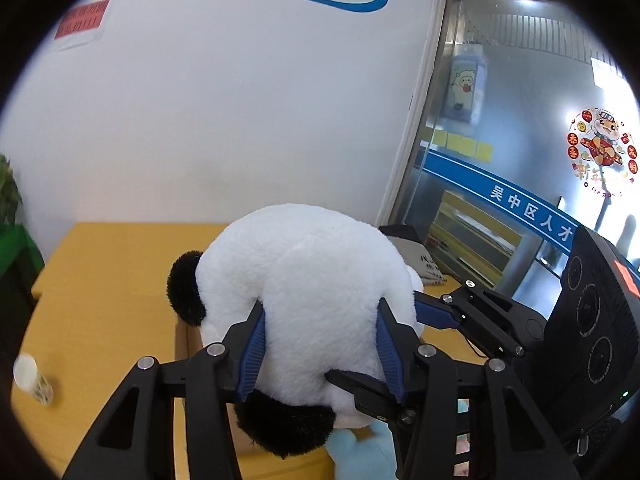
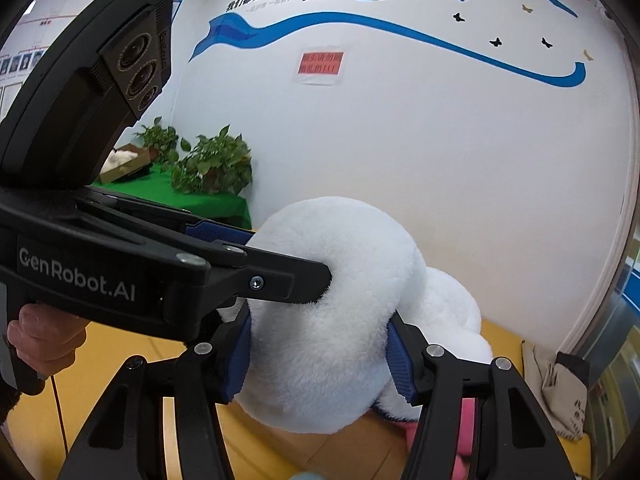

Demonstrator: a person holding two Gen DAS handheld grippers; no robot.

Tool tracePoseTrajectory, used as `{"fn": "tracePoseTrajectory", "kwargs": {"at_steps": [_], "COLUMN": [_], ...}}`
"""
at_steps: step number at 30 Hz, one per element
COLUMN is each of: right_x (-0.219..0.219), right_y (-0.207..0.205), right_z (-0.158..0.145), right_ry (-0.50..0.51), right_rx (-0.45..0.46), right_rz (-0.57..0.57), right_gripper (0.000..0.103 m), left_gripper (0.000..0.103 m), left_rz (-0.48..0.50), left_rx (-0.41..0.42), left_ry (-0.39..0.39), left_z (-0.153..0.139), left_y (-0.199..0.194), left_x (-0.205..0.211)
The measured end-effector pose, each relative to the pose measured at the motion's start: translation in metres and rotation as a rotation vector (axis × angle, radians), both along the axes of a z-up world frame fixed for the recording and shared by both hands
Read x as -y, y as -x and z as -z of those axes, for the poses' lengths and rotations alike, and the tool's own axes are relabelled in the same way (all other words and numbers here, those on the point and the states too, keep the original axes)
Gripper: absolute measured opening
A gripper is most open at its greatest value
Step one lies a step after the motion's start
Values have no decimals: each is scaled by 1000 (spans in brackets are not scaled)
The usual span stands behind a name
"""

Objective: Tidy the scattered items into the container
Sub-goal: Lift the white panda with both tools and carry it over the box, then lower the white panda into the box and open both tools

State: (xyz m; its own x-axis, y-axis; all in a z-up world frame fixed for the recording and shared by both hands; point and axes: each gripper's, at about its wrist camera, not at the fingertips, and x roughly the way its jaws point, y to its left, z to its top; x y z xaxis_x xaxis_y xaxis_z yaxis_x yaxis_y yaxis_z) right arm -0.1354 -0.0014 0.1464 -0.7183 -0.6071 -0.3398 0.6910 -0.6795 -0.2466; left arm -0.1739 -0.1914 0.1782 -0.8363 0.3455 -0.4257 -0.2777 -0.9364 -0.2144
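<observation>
A big white plush panda with black ears (image 1: 312, 288) hangs in the air over the yellow table (image 1: 104, 292). My left gripper (image 1: 320, 340) is shut on its white body. My right gripper (image 2: 320, 356) is shut on the same plush (image 2: 340, 304) from the other side; it shows at the right of the left wrist view (image 1: 436, 314). The left gripper's fingers (image 2: 280, 276) press into the plush in the right wrist view. A cardboard box (image 1: 186, 338) sits under the plush, mostly hidden. A light blue plush (image 1: 360, 456) lies below it.
A small white-capped bottle (image 1: 34, 378) lies on the table's left. A grey cloth bag (image 2: 560, 392) rests against the wall at the table's right end. Something pink (image 2: 460, 432) shows under the right gripper. Potted plants (image 2: 212, 164) stand on a green-covered table at the left.
</observation>
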Motion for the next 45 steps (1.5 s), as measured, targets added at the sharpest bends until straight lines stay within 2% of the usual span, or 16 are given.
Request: {"fn": "tracePoseTrajectory", "kwargs": {"at_steps": [3,6,11,14,17,20,22,24,26,27,29,31,33,38,42,45], "right_x": [8,14,35,54,69,80,87,93,89,82,50,26,2,-55,-83,-100], "right_y": [31,60,107,122,123,126,123,121,114,111,101,87,70,36,18,4], "right_z": [-9,3,69,111,139,148,155,156,158,157,156,143,126,86,74,69], "right_ry": [8,12,0,-39,-83,-109,-138,-160,-172,-167,-143,-112,-80,-9,33,32], "right_rx": [0,37,209,324,406,477,516,496,484,496,510,487,443,346,354,315], "right_rz": [-7,-27,-15,5,14,35,59,79,86,89,109,147,157,252,308,377], "right_gripper": [62,62,62,62,61,59,58,59,72,74,86,99,100,103,103,103], "left_gripper": [47,47,47,47,47,47,48,50,50,50,51,63,74,79,79,79], "left_rz": [-3,-11,-32,-41,-45,-50,-58,-66,-86,-108,-154,-186,-217,-226,-202,-198], "left_rx": [13,70,239,326,372,401,405,406,380,356,297,240,183,86,85,97], "left_ry": [11,-6,-59,-85,-102,-75,-54,-55,-82,-86,-74,-67,-53,-19,4,-15], "left_z": [4,31,110,152,176,188,188,183,173,166,146,125,104,69,61,65], "left_y": [24,48,85,89,80,70,65,60,50,43,23,2,-20,-77,-105,-118], "left_x": [6,15,39,50,57,58,54,56,62,64,66,65,58,13,-24,-50]}}
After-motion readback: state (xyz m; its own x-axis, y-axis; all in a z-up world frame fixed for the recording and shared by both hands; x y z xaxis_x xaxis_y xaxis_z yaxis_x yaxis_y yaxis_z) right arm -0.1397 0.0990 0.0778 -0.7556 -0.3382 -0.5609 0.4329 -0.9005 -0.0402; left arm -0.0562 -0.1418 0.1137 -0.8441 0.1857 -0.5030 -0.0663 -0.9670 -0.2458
